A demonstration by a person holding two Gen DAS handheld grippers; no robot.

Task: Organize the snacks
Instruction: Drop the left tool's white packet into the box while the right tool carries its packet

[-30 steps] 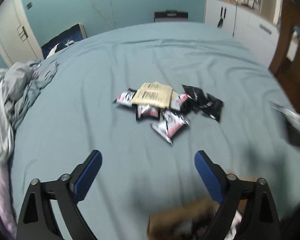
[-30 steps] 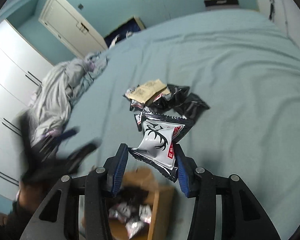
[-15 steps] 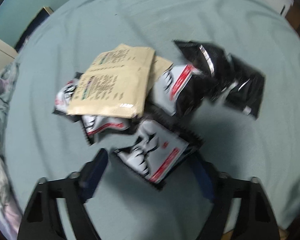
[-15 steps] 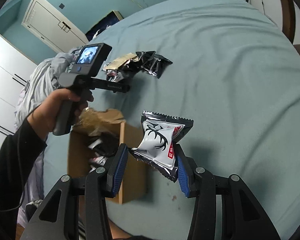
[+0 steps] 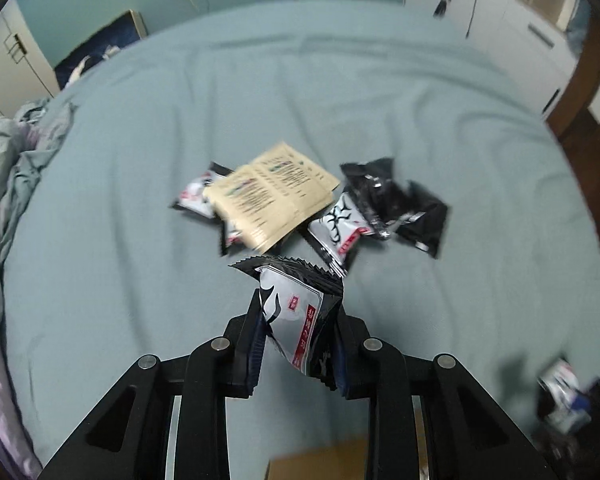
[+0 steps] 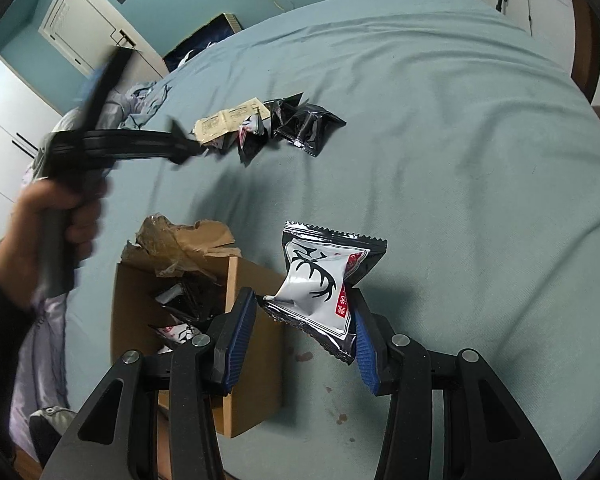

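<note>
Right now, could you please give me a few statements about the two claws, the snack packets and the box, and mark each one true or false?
1. The left claw is shut on a white and black snack packet. True.
2. The right claw is empty. False: an antler-print packet sits between its fingers, though the left pad looks slightly apart from it.
3. The cardboard box holds no snacks. False: several packets lie inside it.
4. A tan packet lies on top of the pile on the bed. True.
5. The box's flaps are neatly taped shut. False: the box is open and its flap is torn and crumpled.
</note>
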